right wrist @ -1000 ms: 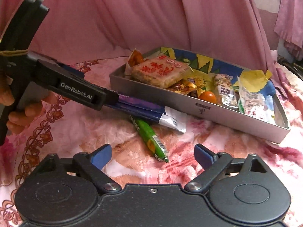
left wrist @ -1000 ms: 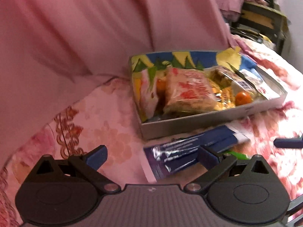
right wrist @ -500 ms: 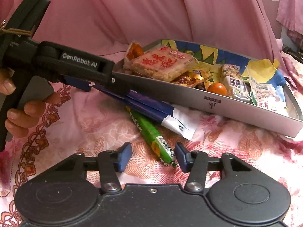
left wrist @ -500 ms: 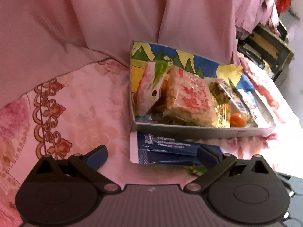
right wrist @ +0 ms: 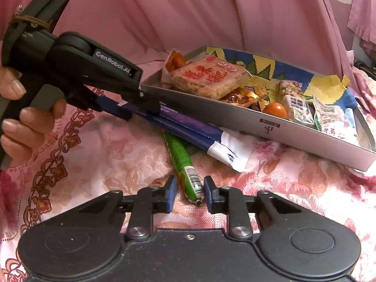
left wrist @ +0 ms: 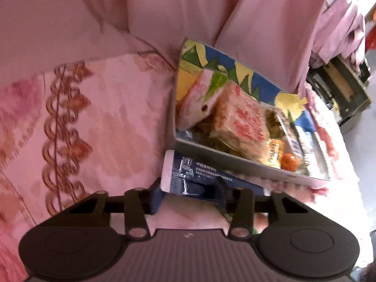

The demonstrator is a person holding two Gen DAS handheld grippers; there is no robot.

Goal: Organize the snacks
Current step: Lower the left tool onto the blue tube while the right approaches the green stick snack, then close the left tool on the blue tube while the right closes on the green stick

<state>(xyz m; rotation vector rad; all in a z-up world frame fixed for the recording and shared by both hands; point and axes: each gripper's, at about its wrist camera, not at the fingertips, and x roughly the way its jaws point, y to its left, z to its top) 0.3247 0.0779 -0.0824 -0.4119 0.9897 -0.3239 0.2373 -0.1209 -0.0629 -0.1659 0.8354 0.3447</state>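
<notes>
A grey tray [right wrist: 246, 123] with a colourful lining holds several snacks: a square rice cake pack [right wrist: 206, 77], an orange ball [right wrist: 274, 109] and small packets. The tray also shows in the left wrist view [left wrist: 235, 162]. A long blue packet [left wrist: 199, 178] lies on the pink cloth against the tray's front wall, and my left gripper [left wrist: 190, 193] has closed around its end. It also shows in the right wrist view [right wrist: 188, 129]. A green stick packet [right wrist: 183, 164] lies partly under it. My right gripper [right wrist: 189, 193] has closed around the green packet's near end.
Pink flowered cloth [right wrist: 94, 164] covers the surface, with pink curtain [right wrist: 164, 11] behind. A person's hand [right wrist: 16, 108] holds the left gripper's handle at the left of the right wrist view. Dark furniture [left wrist: 340, 94] stands at the far right.
Both grippers went from wide open to closed. The left one moved forward onto the blue packet's end; the right one moved forward onto the green packet's end.
</notes>
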